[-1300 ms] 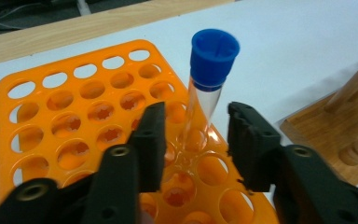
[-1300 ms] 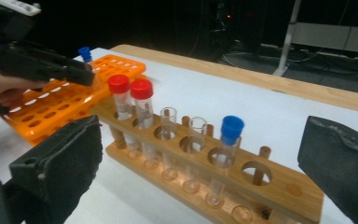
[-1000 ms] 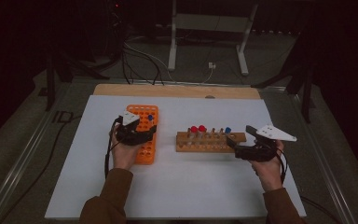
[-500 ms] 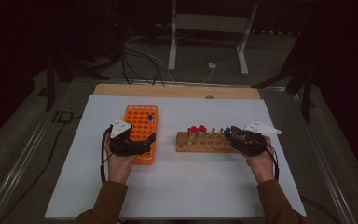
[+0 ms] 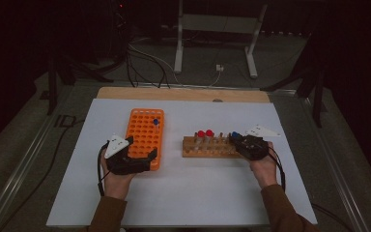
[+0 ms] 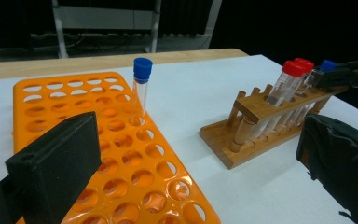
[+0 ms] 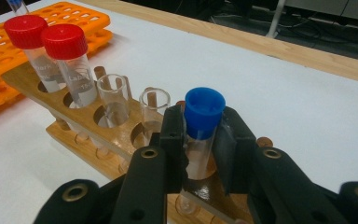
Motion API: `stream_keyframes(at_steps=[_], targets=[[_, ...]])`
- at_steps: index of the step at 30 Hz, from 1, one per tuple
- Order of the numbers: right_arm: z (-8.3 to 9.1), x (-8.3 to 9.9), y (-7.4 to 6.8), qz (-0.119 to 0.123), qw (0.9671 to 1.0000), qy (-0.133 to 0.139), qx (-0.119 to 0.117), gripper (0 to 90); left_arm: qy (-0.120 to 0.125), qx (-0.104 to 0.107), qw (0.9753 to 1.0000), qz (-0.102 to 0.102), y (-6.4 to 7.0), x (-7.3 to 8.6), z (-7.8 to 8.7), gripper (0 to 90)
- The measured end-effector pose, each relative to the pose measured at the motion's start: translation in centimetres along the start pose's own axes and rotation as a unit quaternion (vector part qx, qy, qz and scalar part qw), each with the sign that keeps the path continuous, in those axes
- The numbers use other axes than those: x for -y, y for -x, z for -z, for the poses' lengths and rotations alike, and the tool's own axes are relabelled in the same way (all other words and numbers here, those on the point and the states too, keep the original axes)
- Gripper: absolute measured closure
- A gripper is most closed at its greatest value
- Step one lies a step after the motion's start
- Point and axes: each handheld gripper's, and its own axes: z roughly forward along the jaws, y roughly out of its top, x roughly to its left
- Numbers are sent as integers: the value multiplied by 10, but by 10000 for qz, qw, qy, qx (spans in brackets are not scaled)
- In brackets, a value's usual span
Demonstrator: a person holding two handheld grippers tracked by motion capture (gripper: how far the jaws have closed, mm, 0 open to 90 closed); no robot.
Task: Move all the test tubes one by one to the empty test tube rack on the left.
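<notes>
My right gripper [image 7: 200, 140] is shut on a blue-capped tube [image 7: 204, 112] that stands in the right end of a wooden rack [image 7: 28, 79]. Two red-capped tubes [image 7: 65, 51] and two uncapped tubes [image 7: 114, 91] stand further along the rack. In the high view the right gripper [image 5: 241, 142] sits at the wooden rack's [image 5: 207, 147] right end. My left gripper [image 5: 142, 149] is open over the near end of an orange rack [image 5: 145, 130]. Its jaws stand wide apart with nothing between them [image 6: 196, 158]. One blue-capped tube [image 6: 141, 84] stands at the far side of the orange rack [image 6: 112, 140].
Both racks rest on a white mat [image 5: 183, 193] over a table with a wooden far edge [image 5: 183, 94]. Cables [image 5: 145, 63] and a metal stand [image 5: 217, 34] lie on the floor beyond.
The right gripper moved left onto the wooden rack's right end, to the blue-capped tube it now grips. The left gripper drew back toward the person, to the orange rack's near end.
</notes>
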Motion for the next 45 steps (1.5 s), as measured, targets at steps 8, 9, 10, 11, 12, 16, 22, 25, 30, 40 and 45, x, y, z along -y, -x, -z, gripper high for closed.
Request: stream_keyframes(at_steps=[8,9,10,11,12,16,22,25,30,40,45], targets=[[4,-2,-3,16,10000,71,27,769,214,90,9996,-165,0,4,3,5],[6,-4,-4,16,9999,108,41,770,214,90,9996,-165,0,4,3,5],[6,-4,-4,16,9999,108,41,770,223,98,9996,-165,0,4,3,5],[10,-7,-5,37,9998,189,38,770,207,88,9996,-192,0,4,3,5],[13,-9,-6,45,9997,223,47,770,209,86,9995,-203,0,4,3,5],[22,-15,-7,104,9992,370,76,770,261,97,9994,-192,0,4,3,5],[43,-33,-7,117,9976,676,69,770,245,88,9995,-158,0,5,3,5],[54,-41,-9,94,9965,835,-23,770,198,61,9996,-214,1,5,2,5],[61,-47,-16,135,9956,897,-244,769,204,86,9994,-261,5,4,1,5],[58,-43,-34,144,9941,857,-642,768,259,367,9975,-550,26,-5,-7,5],[52,-38,-48,197,9932,743,-877,767,275,640,9945,-778,43,-9,-16,9]])
